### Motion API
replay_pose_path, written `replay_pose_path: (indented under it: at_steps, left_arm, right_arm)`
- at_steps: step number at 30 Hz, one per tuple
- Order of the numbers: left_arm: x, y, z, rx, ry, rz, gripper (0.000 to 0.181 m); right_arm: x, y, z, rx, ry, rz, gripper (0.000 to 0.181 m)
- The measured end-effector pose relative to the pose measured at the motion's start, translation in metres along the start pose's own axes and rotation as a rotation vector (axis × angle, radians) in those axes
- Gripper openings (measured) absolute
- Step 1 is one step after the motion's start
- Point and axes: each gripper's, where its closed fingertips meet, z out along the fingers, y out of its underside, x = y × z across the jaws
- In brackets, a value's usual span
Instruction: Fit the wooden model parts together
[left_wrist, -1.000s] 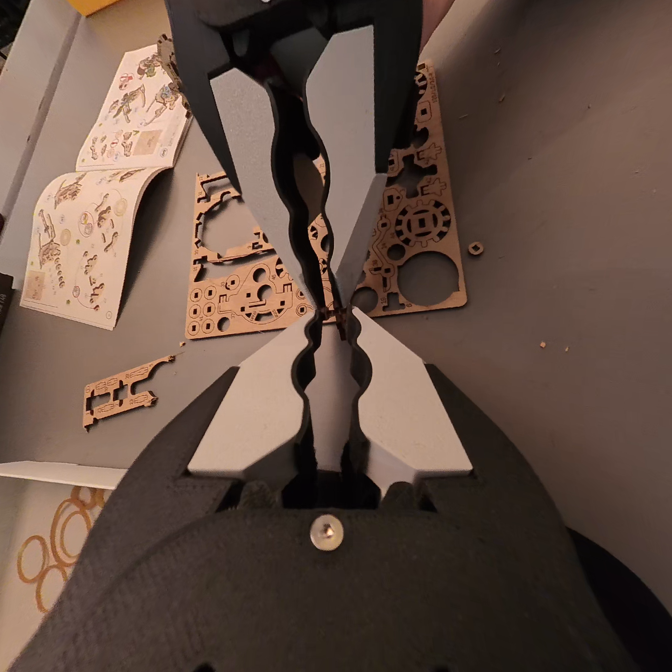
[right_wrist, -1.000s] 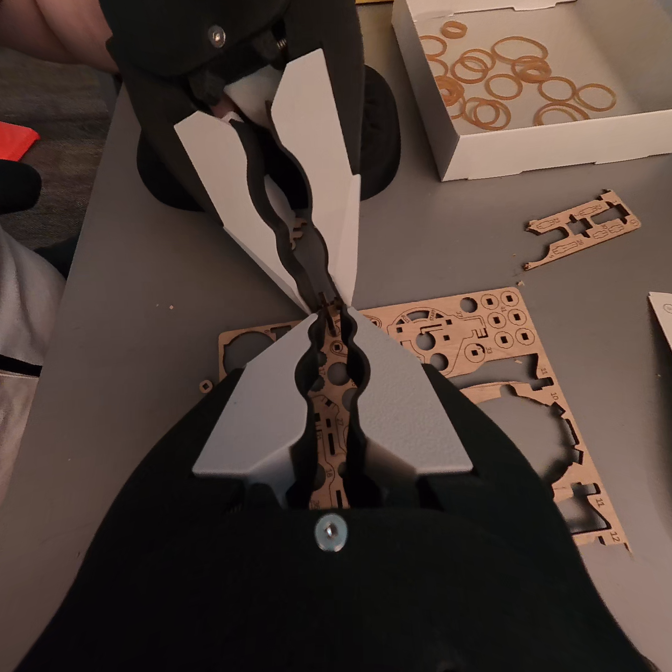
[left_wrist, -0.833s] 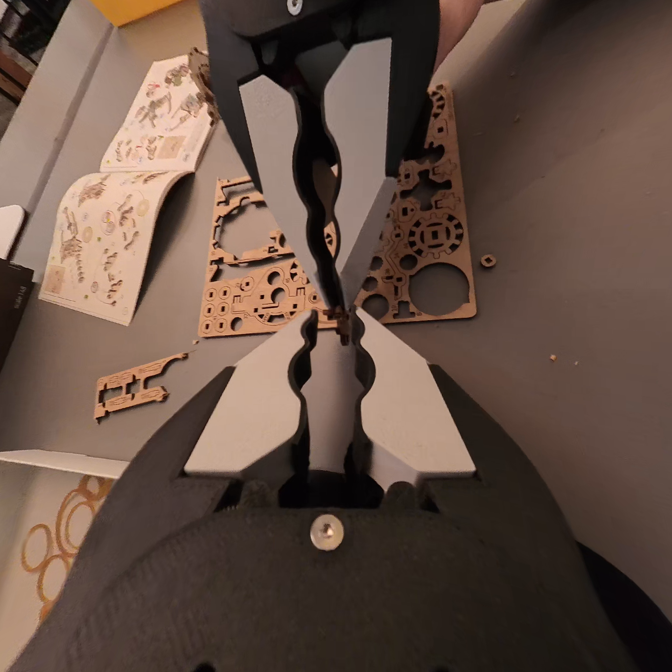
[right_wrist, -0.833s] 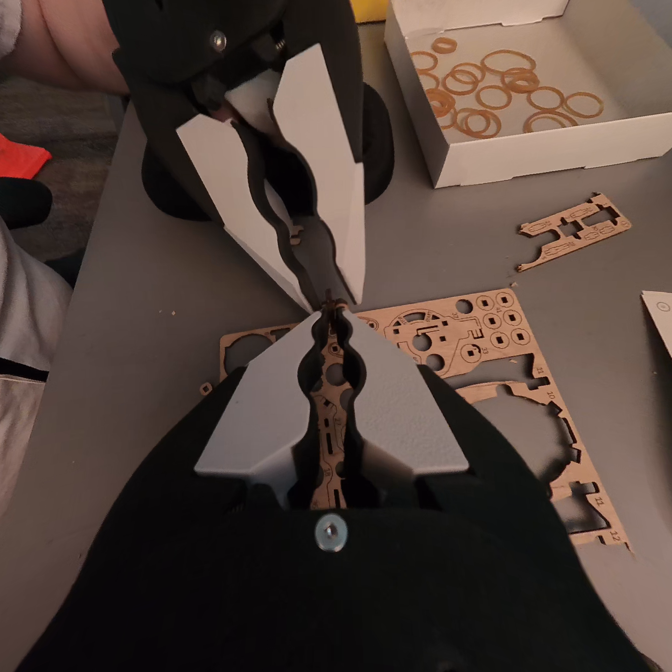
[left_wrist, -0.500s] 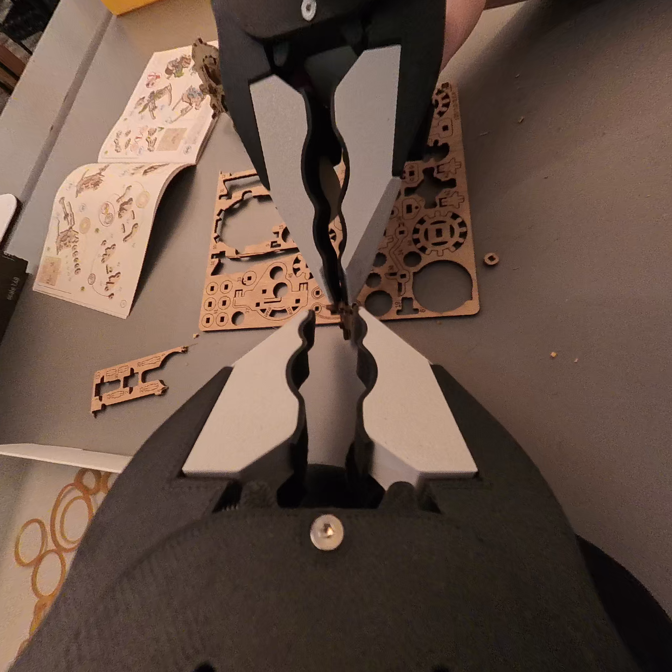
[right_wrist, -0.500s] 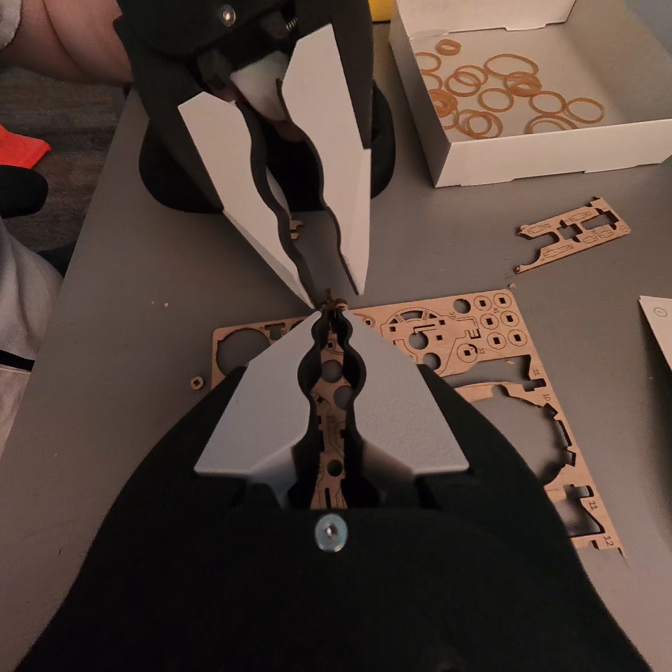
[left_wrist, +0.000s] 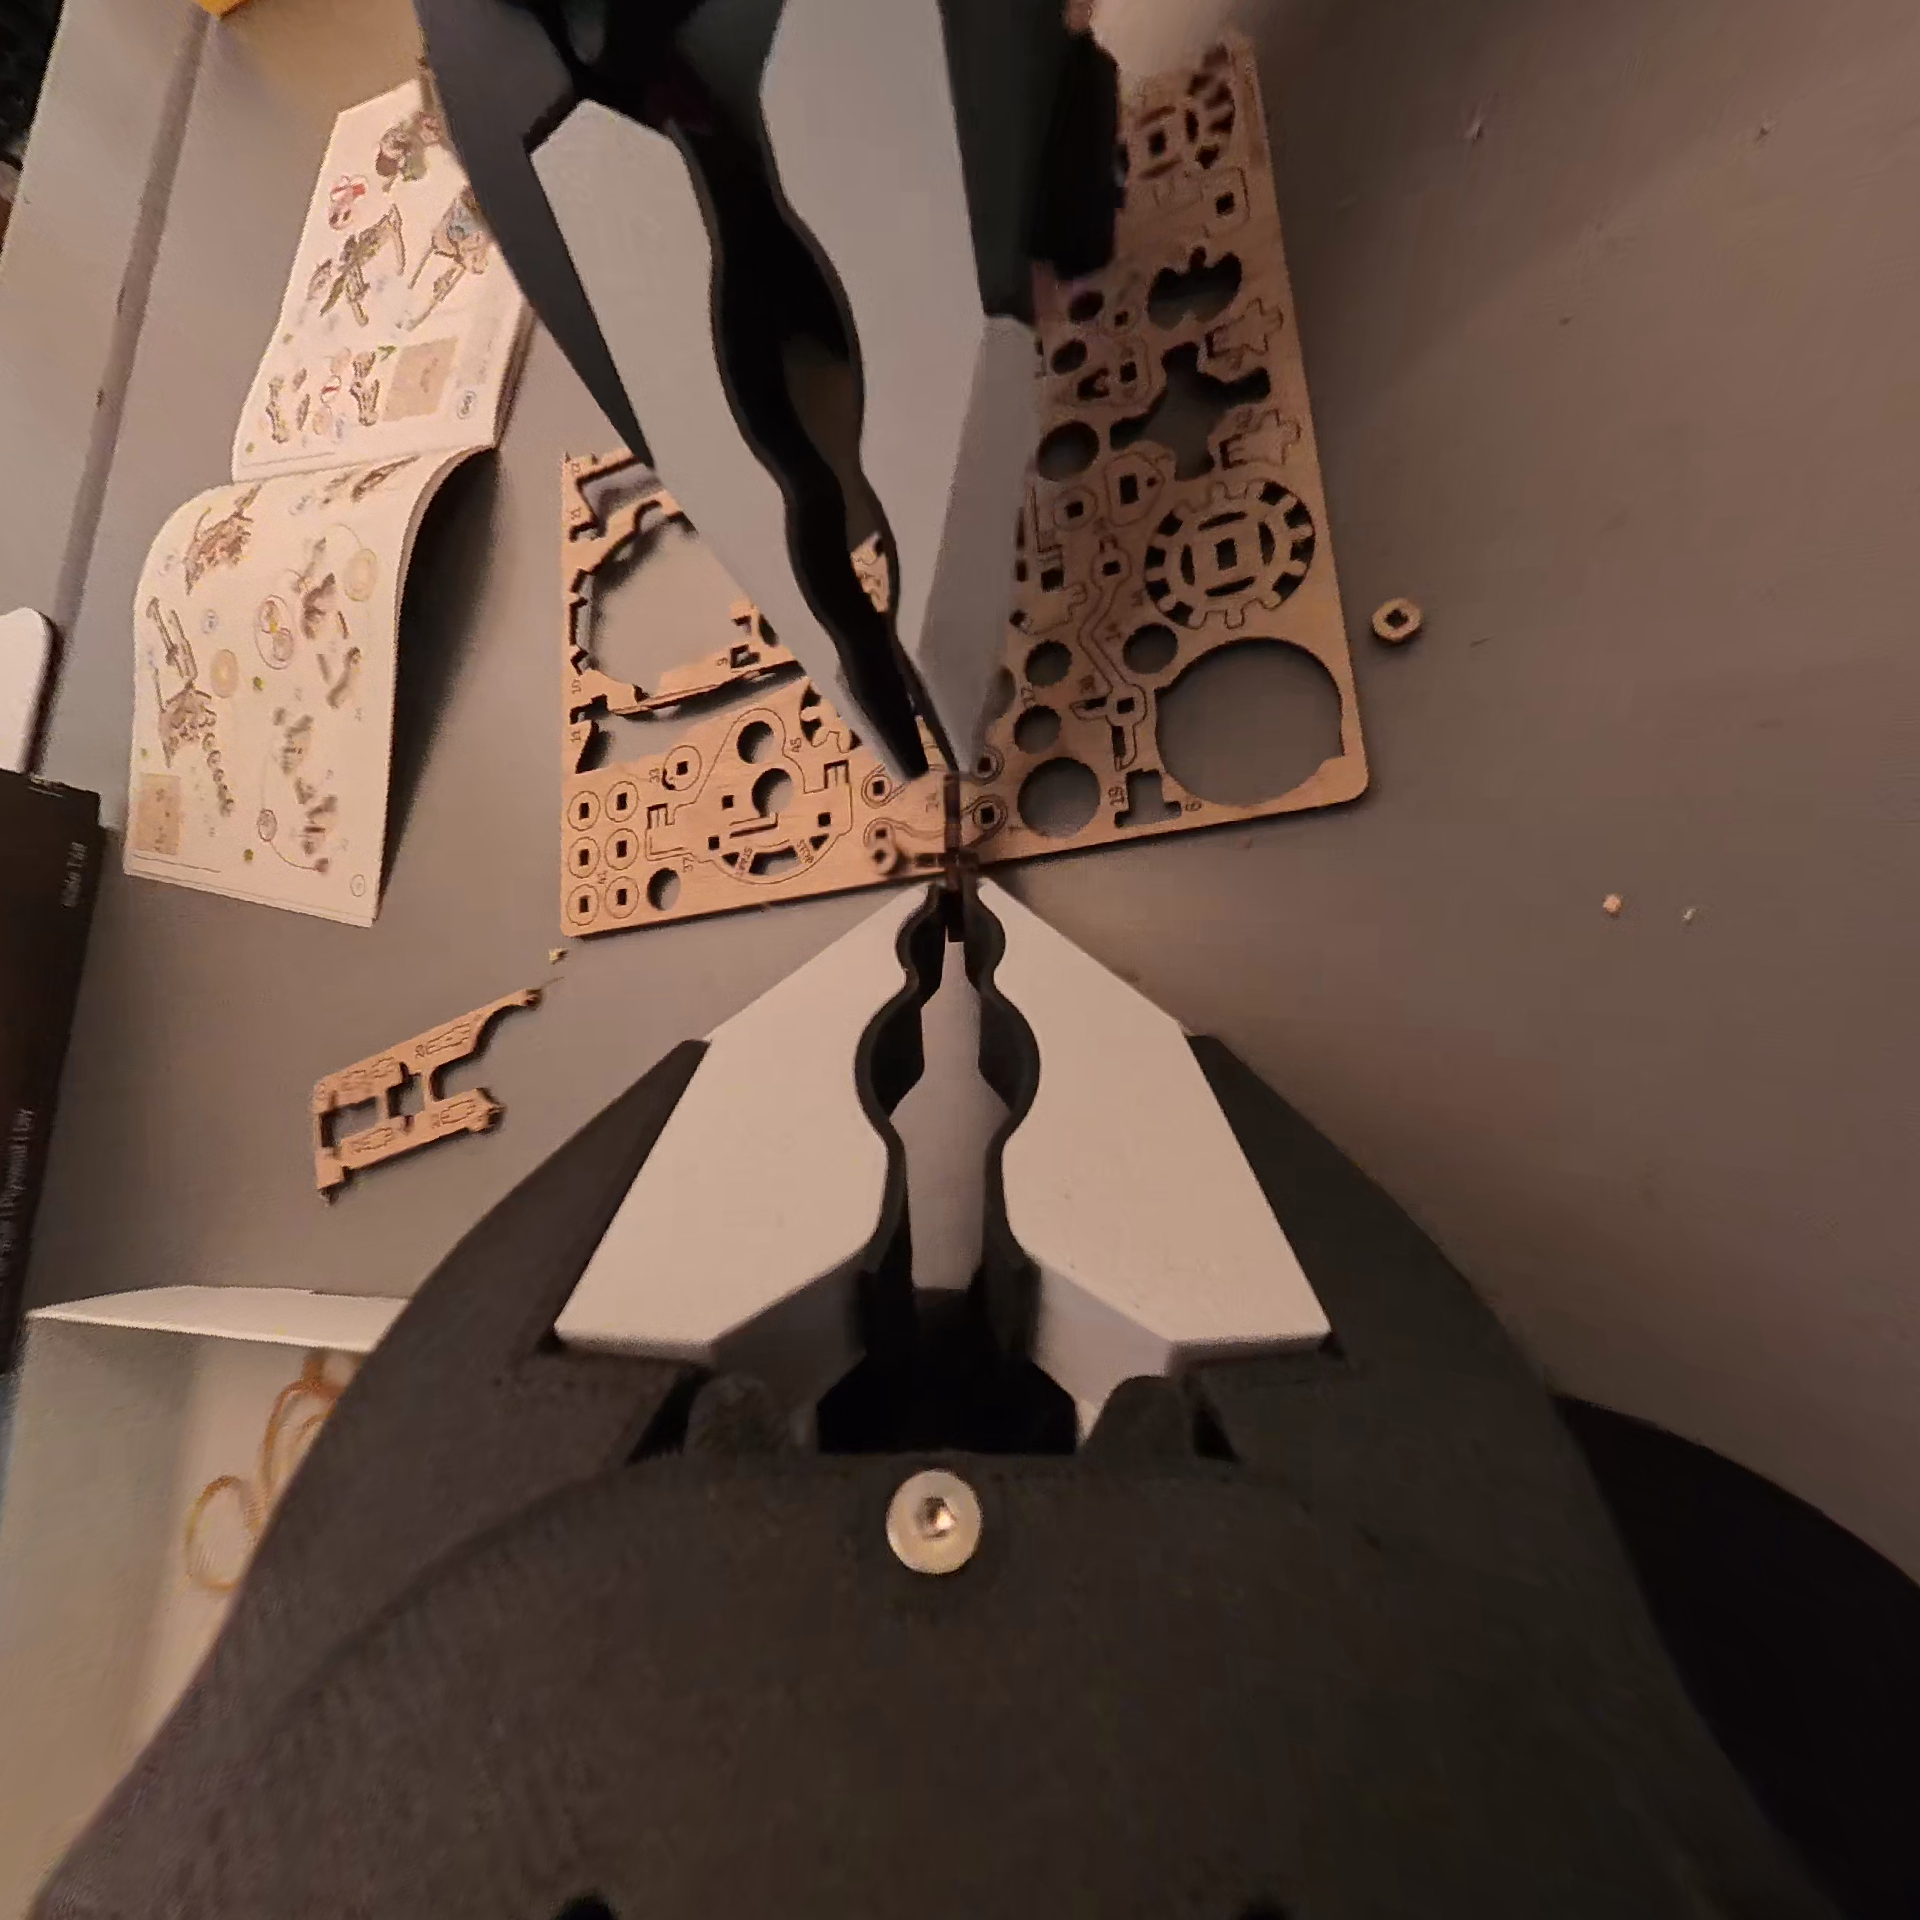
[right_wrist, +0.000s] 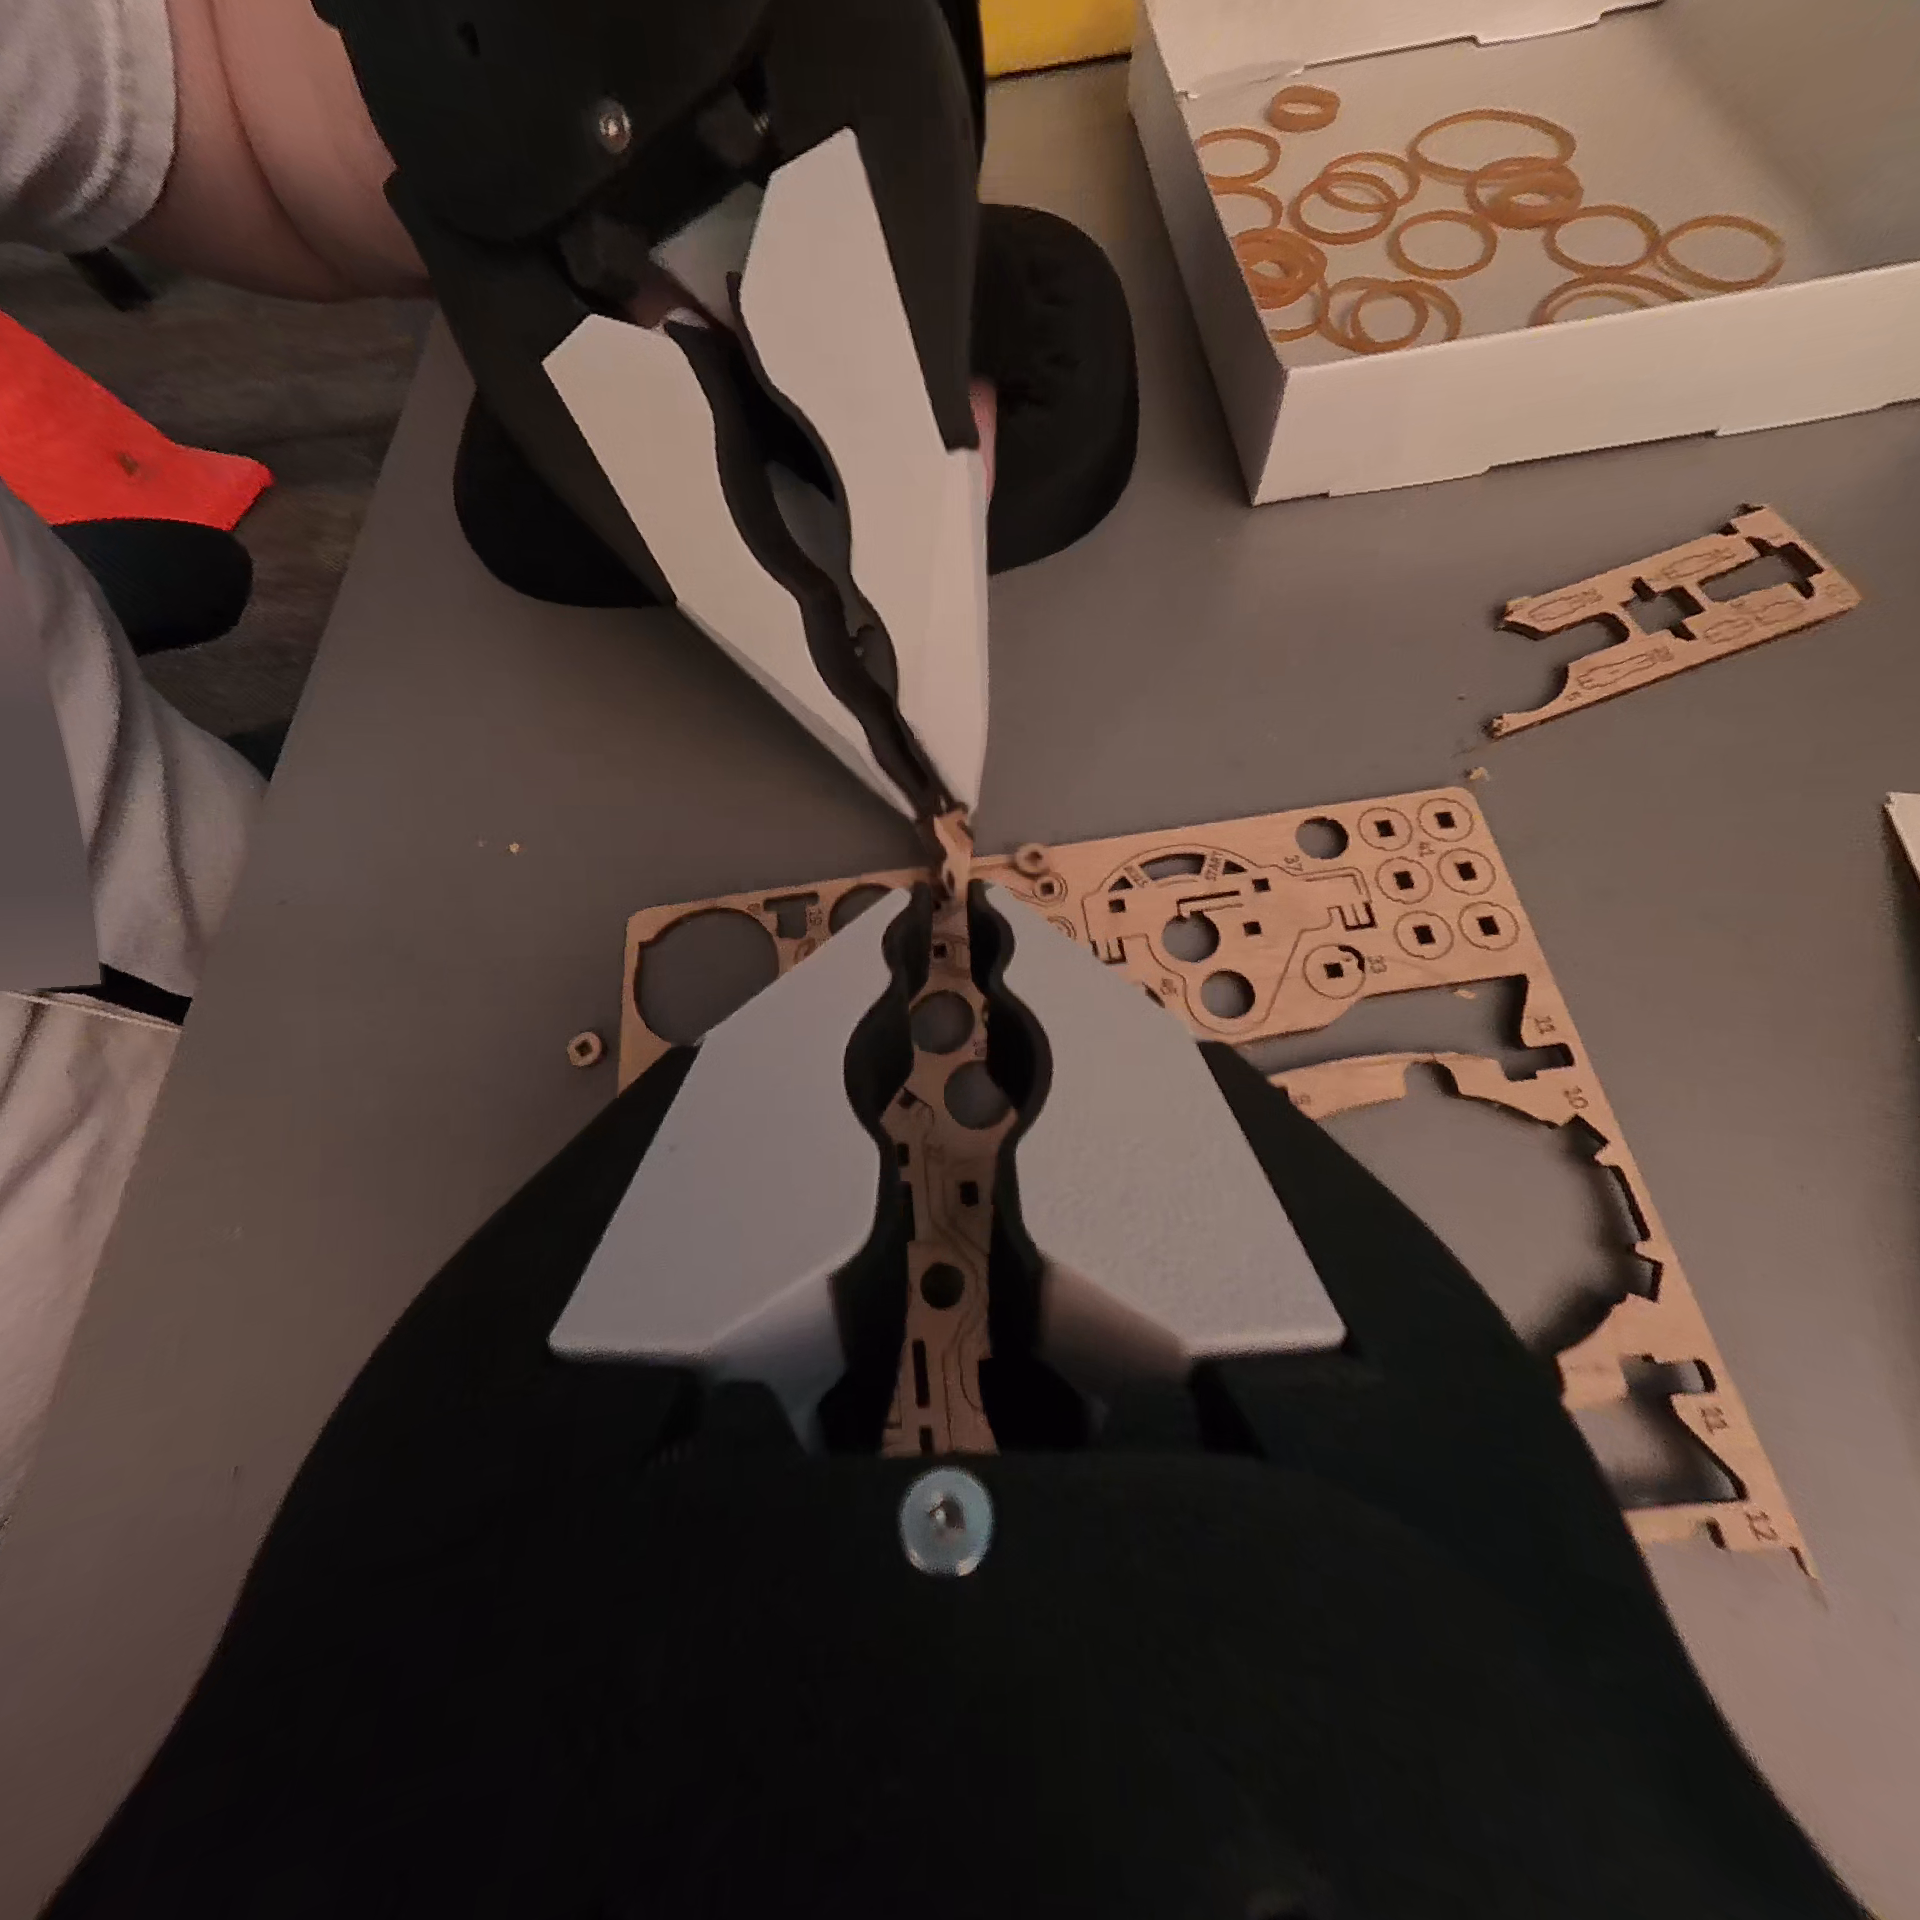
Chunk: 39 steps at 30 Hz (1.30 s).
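Observation:
Two small wooden parts meet tip to tip above the table, seen edge-on in the left wrist view (left_wrist: 951, 847) and as a small tan piece in the right wrist view (right_wrist: 950, 840). My left gripper (left_wrist: 949, 920) is shut on the near end; in the right wrist view it (right_wrist: 938, 805) comes down from the top. My right gripper (right_wrist: 948, 900) is shut on the other part; in the left wrist view it (left_wrist: 928, 769) reaches in from above. Where the two parts join is too small to make out.
A punched wooden parts sheet (left_wrist: 1195, 623) (right_wrist: 1351, 935) lies flat under the grippers. Nearby are a small offcut (left_wrist: 405, 1101) (right_wrist: 1683, 613), an open instruction booklet (left_wrist: 291, 623), a white box of rubber bands (right_wrist: 1455, 436), a loose square ring (left_wrist: 1397, 621) and a black round stand (right_wrist: 1049, 395). Left and right tips are no more than a few centimetres apart.
My left gripper's jaws opened a little half a second ago and have closed again on the part. Both grippers have drawn closer and tilted slightly; the right gripper stayed shut.

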Motion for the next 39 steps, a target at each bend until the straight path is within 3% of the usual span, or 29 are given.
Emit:
replay_pose_path:
  at_steps: [1, 8, 21, 23, 30, 32, 37, 39]
  left_arm:
    - [-0.003, 0.003, -0.001, -0.017, -0.026, 0.032, 0.001]
    - [-0.007, -0.01, -0.011, 0.051, -0.079, 0.155, 0.001]
    - [-0.007, -0.012, -0.018, 0.098, -0.036, 0.125, 0.002]
    - [-0.014, -0.01, -0.021, 0.095, -0.056, 0.111, 0.01]
    - [-0.022, -0.013, -0.027, 0.14, -0.073, 0.091, 0.015]
    - [-0.019, -0.014, -0.026, 0.153, -0.07, 0.119, 0.003]
    - [-0.016, -0.006, -0.029, 0.124, -0.051, 0.204, 0.001]
    - [-0.016, -0.008, -0.034, 0.156, -0.051, 0.237, 0.001]
  right_arm:
    - [0.002, 0.0, -0.002, 0.001, 0.006, 0.0, 0.005]
    - [-0.009, -0.023, -0.011, 0.126, -0.012, -0.112, 0.017]
    - [-0.004, -0.021, 0.002, 0.038, 0.218, -0.416, 0.001]
    - [-0.001, -0.021, 0.002, 0.023, 0.255, -0.439, 0.001]
    - [0.001, -0.032, -0.001, 0.089, 0.28, -0.376, 0.001]
    - [0.0, -0.036, -0.001, 0.115, 0.274, -0.354, 0.001]
    - [0.001, -0.028, -0.009, 0.13, 0.121, -0.207, 0.014]
    - [0.017, -0.017, -0.012, 0.086, 0.153, -0.166, 0.016]
